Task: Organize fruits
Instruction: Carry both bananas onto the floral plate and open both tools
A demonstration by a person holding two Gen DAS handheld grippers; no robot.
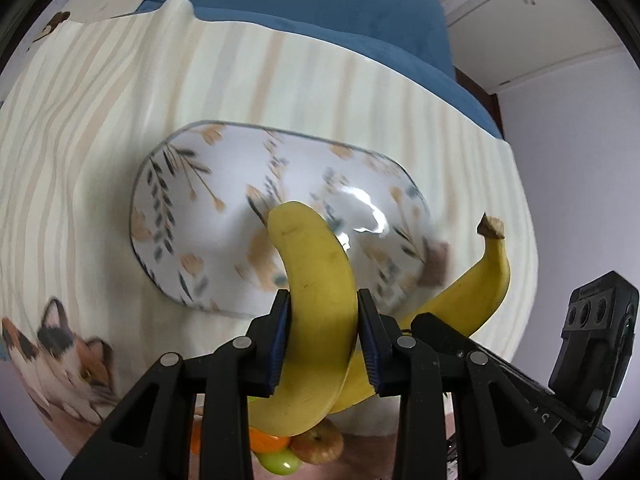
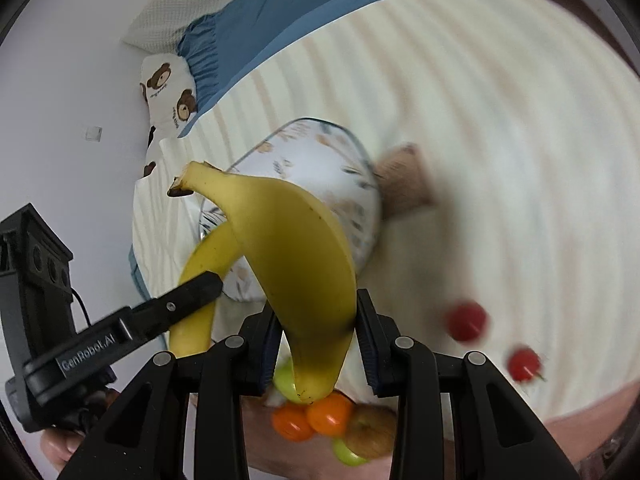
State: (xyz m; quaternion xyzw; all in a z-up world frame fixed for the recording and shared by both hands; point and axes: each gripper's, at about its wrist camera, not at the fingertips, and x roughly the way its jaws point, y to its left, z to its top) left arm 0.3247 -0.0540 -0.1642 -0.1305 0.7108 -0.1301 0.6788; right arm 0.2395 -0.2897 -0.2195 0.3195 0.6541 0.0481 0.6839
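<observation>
aloft, both grippers (left (image 1: 323, 336), right (image 2: 318, 340)) clamp bananas (image 1: 320, 304).

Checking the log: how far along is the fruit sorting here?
Done: nothing yet, the floral bowl looks empty. In hand: the left gripper clamps one banana, the right gripper clamps the other banana, both above the bowl. Left: both bananas, two red fruits on the cloth, plus oranges, a green fruit and an apple below.
</observation>
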